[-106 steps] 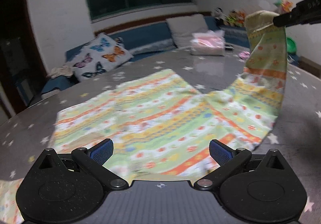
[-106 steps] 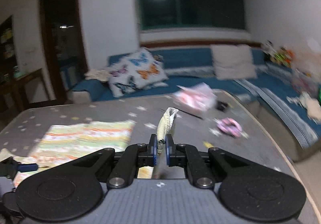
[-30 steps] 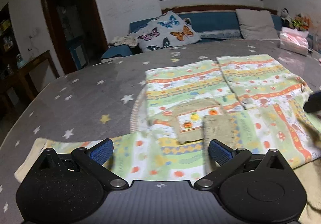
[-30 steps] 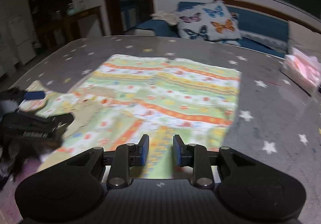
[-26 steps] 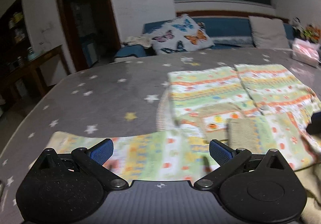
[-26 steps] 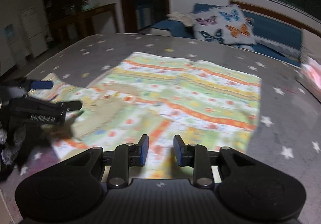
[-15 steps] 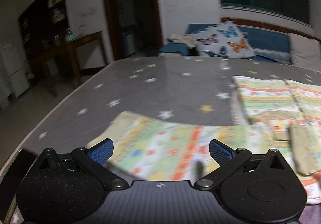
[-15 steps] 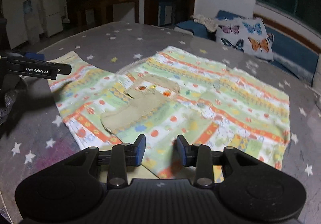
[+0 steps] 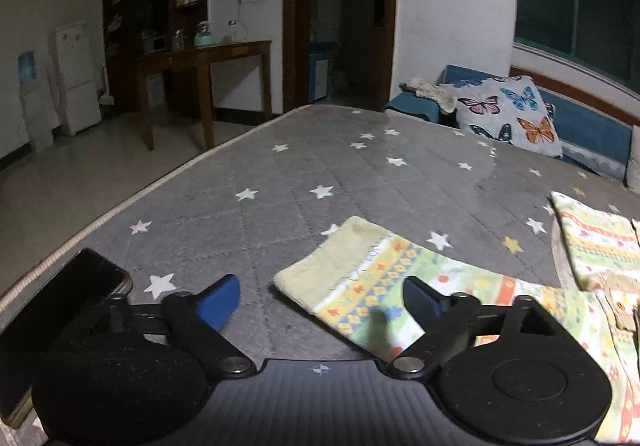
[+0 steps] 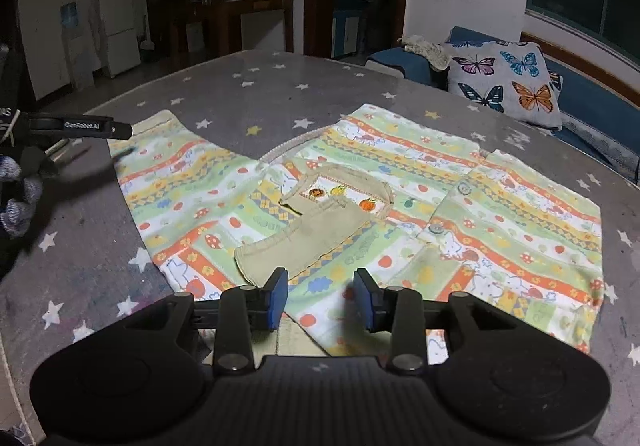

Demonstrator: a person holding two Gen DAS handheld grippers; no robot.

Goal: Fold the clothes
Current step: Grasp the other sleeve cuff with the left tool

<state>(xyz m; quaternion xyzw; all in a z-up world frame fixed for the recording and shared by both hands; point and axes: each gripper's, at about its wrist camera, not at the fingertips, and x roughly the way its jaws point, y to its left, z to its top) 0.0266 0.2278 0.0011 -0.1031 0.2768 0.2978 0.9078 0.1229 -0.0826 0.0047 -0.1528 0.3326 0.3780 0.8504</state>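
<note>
A striped, fruit-print shirt point(image 10: 400, 182) lies spread on the grey star-print mattress point(image 10: 280, 86). One sleeve is folded across its front, beige cuff point(image 10: 296, 246) toward me. The other sleeve point(image 9: 360, 270) stretches out to the left, and its pale cuff lies on the mattress between the fingers of my left gripper point(image 9: 320, 302). That gripper's jaws are closing but still stand wide, pads clear of the cloth. In the right wrist view the left gripper point(image 10: 126, 142) hovers at that sleeve's end. My right gripper point(image 10: 320, 298) is open just over the shirt's near hem, gripping nothing.
A dark phone point(image 9: 60, 314) lies at the mattress's near left edge beside my left gripper. A butterfly pillow point(image 10: 504, 82) leans on the blue sofa point(image 10: 592, 106) behind. A wooden table point(image 9: 208, 62) and a white fridge point(image 9: 76, 78) stand across the floor. A gloved hand point(image 10: 16, 190) holds the left gripper.
My left gripper has swung left along the shirt to the outstretched sleeve's cuff, and its jaws have narrowed. My right gripper has let go of the other sleeve and opened a little.
</note>
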